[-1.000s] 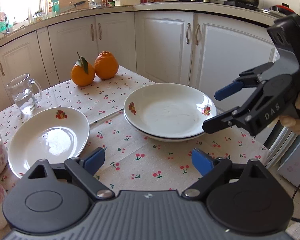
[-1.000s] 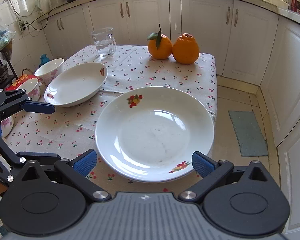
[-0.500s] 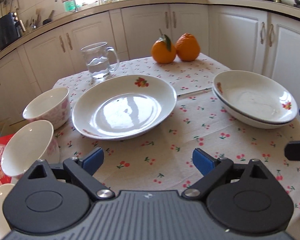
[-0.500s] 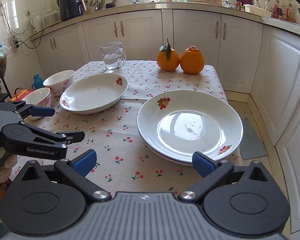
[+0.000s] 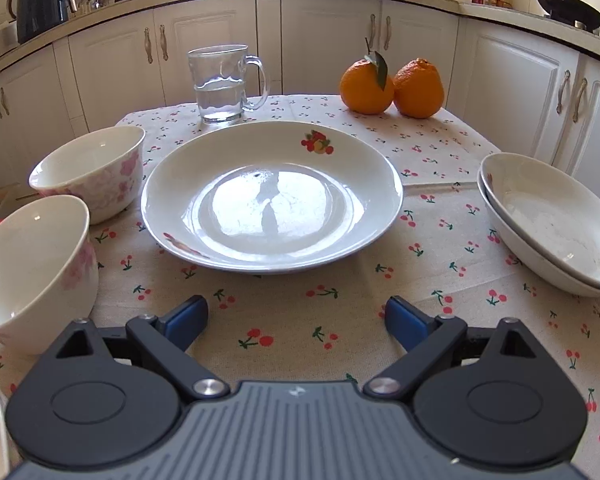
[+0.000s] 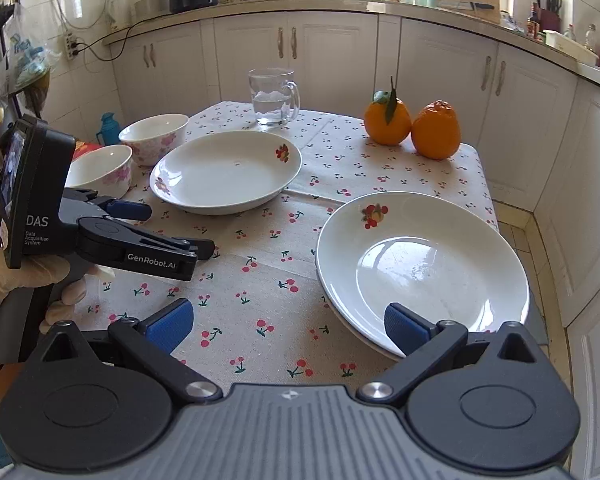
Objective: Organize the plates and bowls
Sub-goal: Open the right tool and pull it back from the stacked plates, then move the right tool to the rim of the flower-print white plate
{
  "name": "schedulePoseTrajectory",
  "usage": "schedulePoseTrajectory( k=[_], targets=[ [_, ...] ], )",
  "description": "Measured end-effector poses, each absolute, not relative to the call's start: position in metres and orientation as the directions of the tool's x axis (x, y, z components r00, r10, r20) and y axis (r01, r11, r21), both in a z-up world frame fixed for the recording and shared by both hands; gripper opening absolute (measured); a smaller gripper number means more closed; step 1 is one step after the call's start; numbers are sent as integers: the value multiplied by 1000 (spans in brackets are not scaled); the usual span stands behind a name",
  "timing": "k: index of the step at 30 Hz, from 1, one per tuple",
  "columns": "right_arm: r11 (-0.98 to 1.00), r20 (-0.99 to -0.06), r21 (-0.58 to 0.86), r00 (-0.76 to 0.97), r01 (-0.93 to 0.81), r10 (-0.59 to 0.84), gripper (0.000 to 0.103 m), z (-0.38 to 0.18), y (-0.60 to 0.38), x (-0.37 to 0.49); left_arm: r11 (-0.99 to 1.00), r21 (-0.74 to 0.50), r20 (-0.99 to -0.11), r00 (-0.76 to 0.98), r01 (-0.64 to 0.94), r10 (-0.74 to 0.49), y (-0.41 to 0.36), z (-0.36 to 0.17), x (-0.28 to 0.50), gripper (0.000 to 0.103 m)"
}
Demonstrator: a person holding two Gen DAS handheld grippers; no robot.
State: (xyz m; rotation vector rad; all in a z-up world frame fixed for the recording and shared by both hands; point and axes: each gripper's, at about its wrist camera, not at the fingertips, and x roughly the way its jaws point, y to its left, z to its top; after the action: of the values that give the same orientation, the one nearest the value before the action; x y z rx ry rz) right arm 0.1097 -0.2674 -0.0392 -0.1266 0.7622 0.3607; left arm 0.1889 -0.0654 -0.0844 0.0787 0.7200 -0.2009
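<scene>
A single white plate with a fruit print (image 5: 272, 196) (image 6: 228, 176) lies mid-table, straight ahead of my left gripper (image 5: 296, 312) (image 6: 176, 230), which is open and empty just short of its near rim. Two pink-flowered bowls (image 5: 96, 168) (image 5: 32, 260) stand to the plate's left, side by side. A stack of two matching plates (image 5: 552, 220) (image 6: 420, 264) sits at the table's right edge. My right gripper (image 6: 288, 320) is open over the cloth. Its right pad (image 6: 404, 328) appears in front of the stack's near rim, and nothing is gripped.
A glass mug of water (image 5: 224, 84) and two oranges (image 5: 366, 84) stand at the far side of the cherry-print tablecloth (image 5: 284, 320). A gloved hand (image 6: 20, 280) holds the left gripper. White cabinets ring the table. Floor drops off past the right edge.
My left gripper swung left from the stacked plates to face the single plate and came lower. The right gripper shifted left, so the stack now sits right of its jaws.
</scene>
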Motion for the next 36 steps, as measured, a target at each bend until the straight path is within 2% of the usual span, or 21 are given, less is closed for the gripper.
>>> schedulePoseTrajectory(
  k=[5,12,27,36],
  targets=[
    [898,-709,41,621,-438,335,103,-35,-264,133,980,4,-659,738,199,-147,-67,-87,194,103],
    [834,-720,52,558,-550,413,103,-22,-246,174,984,5,-656,743,179,-131,-67,-88,197,103],
    [686,-812,20,388,-728,436,103,-16,-204,261,986,9,-653,748,168,-121,-65,-88,206,103],
    [645,-843,32,326,-763,428,103,-32,-186,337,987,2,-652,749,159,-119,-65,-88,212,102]
  ],
)
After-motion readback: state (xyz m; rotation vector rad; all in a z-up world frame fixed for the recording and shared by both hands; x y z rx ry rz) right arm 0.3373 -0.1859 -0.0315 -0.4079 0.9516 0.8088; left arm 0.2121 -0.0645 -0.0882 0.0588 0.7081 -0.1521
